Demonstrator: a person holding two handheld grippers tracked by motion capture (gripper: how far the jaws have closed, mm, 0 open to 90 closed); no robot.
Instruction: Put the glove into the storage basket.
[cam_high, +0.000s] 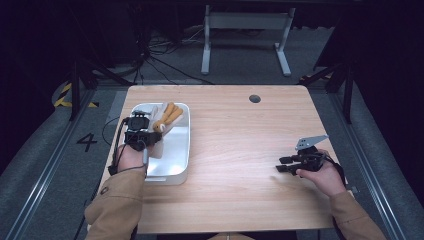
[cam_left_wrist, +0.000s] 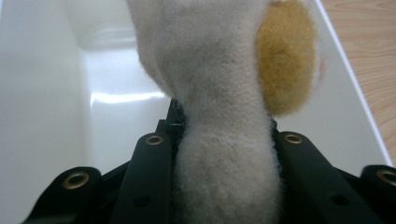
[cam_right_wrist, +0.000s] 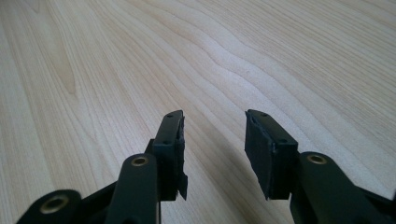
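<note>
Over the white tray (cam_high: 175, 172), the left gripper (cam_left_wrist: 223, 140) has its fingers clamped on the plush toy (cam_left_wrist: 219, 70); lower gently, release only once settled. Right gripper (cam_right_wrist: 214, 135) gapes empty over the worktop (cam_right_wrist: 280, 56).

A black number "4" (cam_high: 87, 142) stands painted on the grey floor (cam_high: 45, 150) left of the table.

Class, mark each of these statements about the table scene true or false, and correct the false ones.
1. The left gripper is clamped on a plush toy. True.
2. The plush toy is over the white tray. True.
3. The right gripper holds a cup. False: its jaws are open with nothing between them.
4. The white tray sits on the table's right side. False: it is at the left of the wooden table.
5. The right gripper is over bare wood. True.
</note>
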